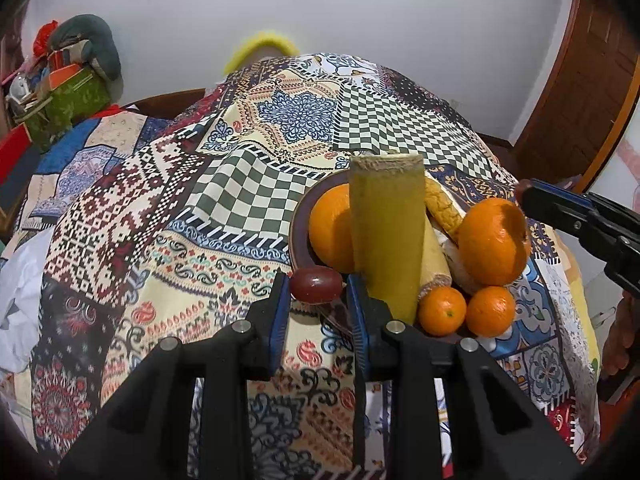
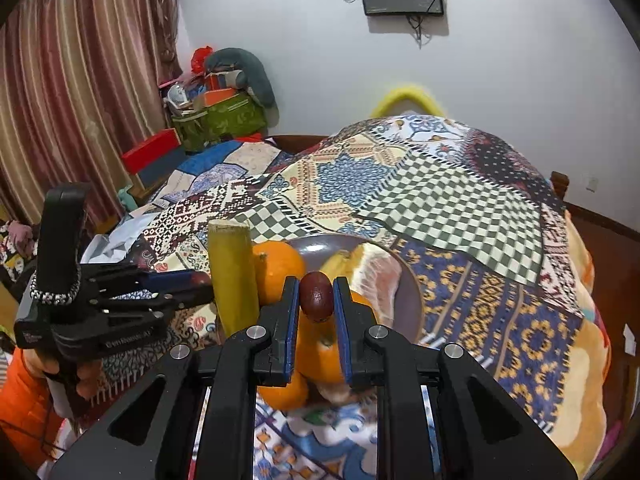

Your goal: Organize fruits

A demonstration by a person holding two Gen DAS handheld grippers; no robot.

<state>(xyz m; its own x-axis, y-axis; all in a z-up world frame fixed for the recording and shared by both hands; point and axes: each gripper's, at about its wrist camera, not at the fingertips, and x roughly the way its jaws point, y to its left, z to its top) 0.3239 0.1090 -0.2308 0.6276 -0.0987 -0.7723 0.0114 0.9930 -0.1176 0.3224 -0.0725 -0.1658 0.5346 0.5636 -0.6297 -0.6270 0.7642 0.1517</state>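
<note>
A dark plate on the patchwork cloth holds oranges, a yellow-green sugarcane piece, small tangerines, and peeled pomelo. My left gripper is shut on a small dark red fruit at the plate's near left edge. My right gripper is shut on another dark red fruit above the plate's near side, over an orange. The right gripper shows at the right of the left wrist view; the left gripper shows at the left of the right wrist view.
The patchwork cloth covers a rounded surface that falls away on all sides. A green box of clutter and a red box stand at the far left. Curtains hang left; a wooden door is right.
</note>
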